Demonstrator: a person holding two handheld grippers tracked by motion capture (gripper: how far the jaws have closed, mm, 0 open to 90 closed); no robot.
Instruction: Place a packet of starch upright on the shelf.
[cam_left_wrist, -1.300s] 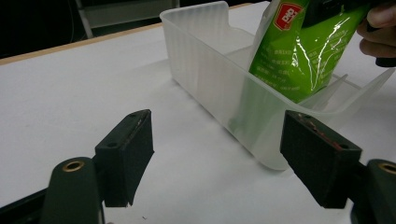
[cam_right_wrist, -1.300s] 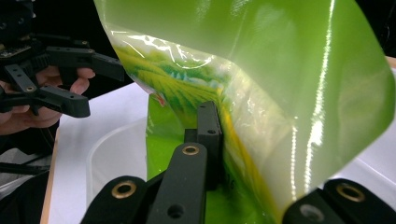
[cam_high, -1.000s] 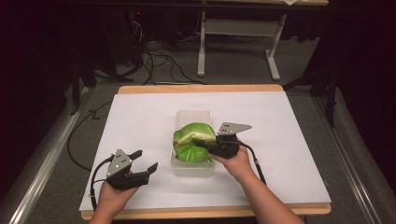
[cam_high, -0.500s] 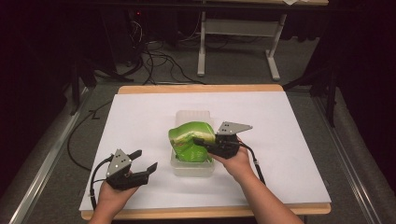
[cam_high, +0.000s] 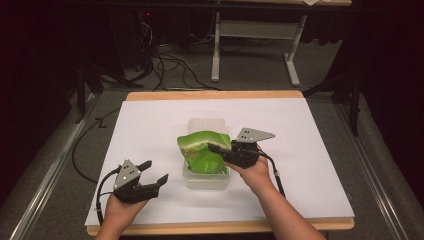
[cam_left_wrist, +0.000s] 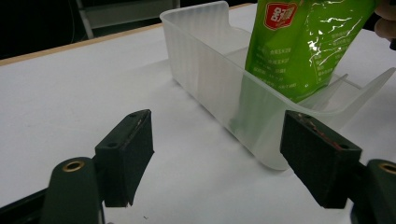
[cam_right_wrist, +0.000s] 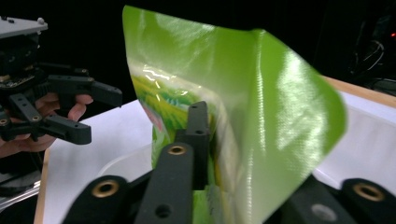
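Glossy green pouch (cam_high: 205, 152) pinched upright in a frosted plastic bin (cam_high: 206, 175).
The right gripper (cam_high: 218, 149) clamps the crinkled foil's edge; the left gripper (cam_high: 154, 172) rests wide apart, bin just beyond its padded jaws.

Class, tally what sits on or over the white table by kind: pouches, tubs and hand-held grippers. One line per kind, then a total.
Green pouch: 1
Clear plastic tub: 1
Grippers: 2, the left gripper and the right gripper
Total: 4
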